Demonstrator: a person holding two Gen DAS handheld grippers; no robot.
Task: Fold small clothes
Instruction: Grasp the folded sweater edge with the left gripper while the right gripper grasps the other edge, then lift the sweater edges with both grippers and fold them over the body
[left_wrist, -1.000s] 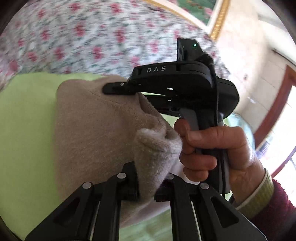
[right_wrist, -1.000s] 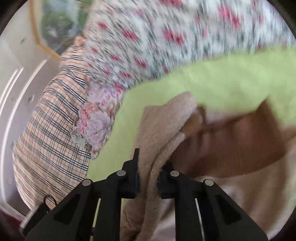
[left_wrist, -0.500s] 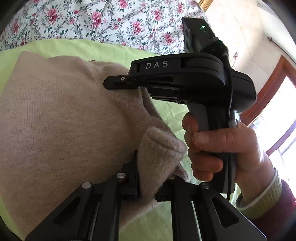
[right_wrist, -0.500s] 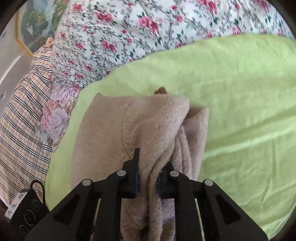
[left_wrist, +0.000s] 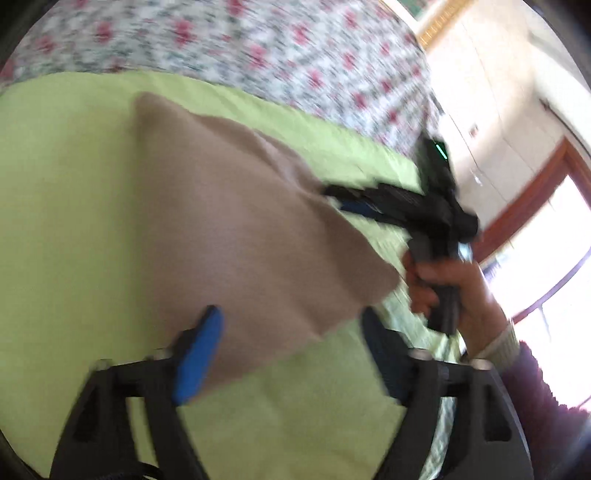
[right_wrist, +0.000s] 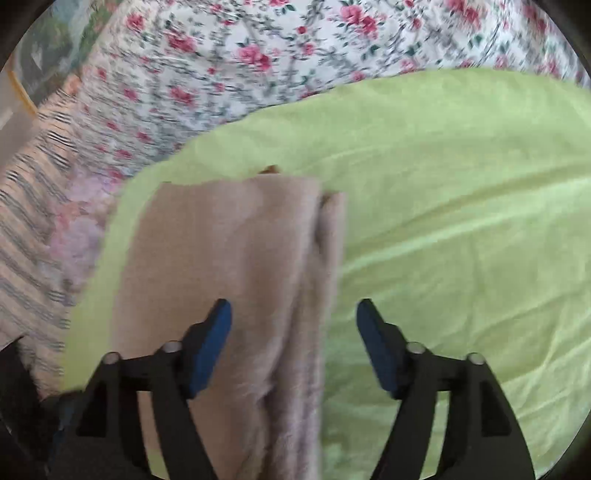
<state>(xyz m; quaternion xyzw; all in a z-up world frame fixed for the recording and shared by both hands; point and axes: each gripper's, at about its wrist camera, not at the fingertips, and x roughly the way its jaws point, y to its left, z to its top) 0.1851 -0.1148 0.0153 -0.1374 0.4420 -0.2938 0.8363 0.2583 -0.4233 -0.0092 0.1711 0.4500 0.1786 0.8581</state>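
A beige knitted garment (left_wrist: 236, 229) lies folded on the lime-green sheet (left_wrist: 66, 206). In the left wrist view my left gripper (left_wrist: 291, 325) hangs over its near corner with its jaws opening wide; the cloth lies below them, free of the blue pads (left_wrist: 199, 354). The right gripper (left_wrist: 354, 201), in a hand, sits at the garment's far right edge. In the right wrist view the garment (right_wrist: 229, 273) shows a folded edge down its right side. My right gripper (right_wrist: 293, 317) is above it, jaws opening, the pads (right_wrist: 210, 343) not touching the fabric.
A floral bedspread (right_wrist: 280, 51) lies beyond the green sheet. A checked cloth (right_wrist: 29, 221) is at the left in the right wrist view. A window with a wooden frame (left_wrist: 535, 192) and a pale wall are at the right. A dark red sleeve (left_wrist: 546, 402) is near the lower right.
Both grippers, shut on the garment's folded edge before, have opened and let it go. The garment now lies flat on the sheet. Both hands have pulled back a little.
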